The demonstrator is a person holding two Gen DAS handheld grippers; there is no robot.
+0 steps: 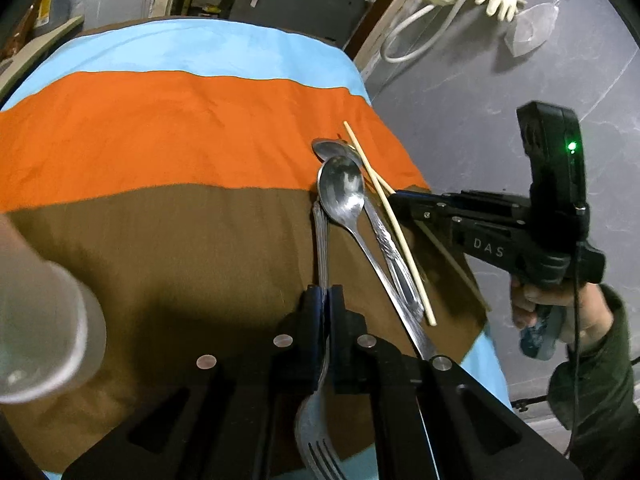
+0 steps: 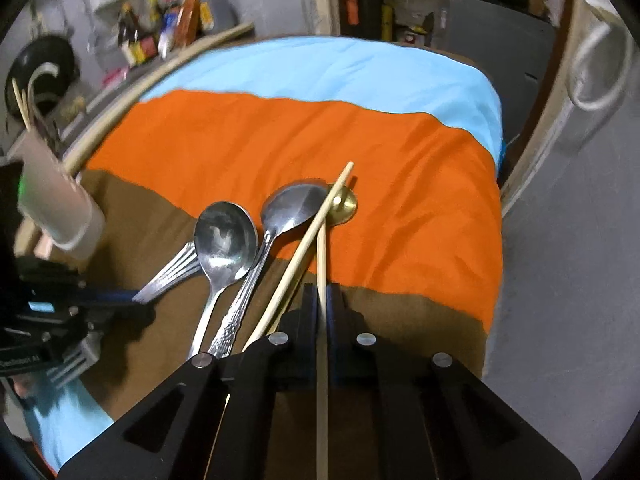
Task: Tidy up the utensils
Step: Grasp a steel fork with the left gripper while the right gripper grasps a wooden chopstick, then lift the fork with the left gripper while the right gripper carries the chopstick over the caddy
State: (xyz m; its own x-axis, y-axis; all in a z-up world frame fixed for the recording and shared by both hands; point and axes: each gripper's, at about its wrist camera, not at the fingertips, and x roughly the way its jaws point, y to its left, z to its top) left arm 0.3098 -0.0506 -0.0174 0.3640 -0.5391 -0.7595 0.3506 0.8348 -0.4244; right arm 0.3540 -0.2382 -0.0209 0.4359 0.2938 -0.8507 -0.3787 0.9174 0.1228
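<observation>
Two grabs going: our left gripper (image 1: 325, 294) is clamped on the fork (image 1: 318, 432), our right gripper (image 2: 322, 296) pinched tight on a chopstick (image 2: 321, 360), both over the near brown cloth (image 1: 180, 260). Lift straight, don't drag the spoons (image 2: 226, 240). Only the right view shows the cup (image 2: 56, 196) far left.

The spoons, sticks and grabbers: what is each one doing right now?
Left hand-held gripper: shut on the fork.
Fork: held by its handle, tines toward the camera.
Right hand-held gripper: shut on one chopstick.
Held chopstick: clamped between the jaws.
Loose chopstick: lying across the spoons.
Big spoon: lying bowl up.
Patterned spoon: lying on the cloth.
Cup: blurred, cannot tell.
</observation>
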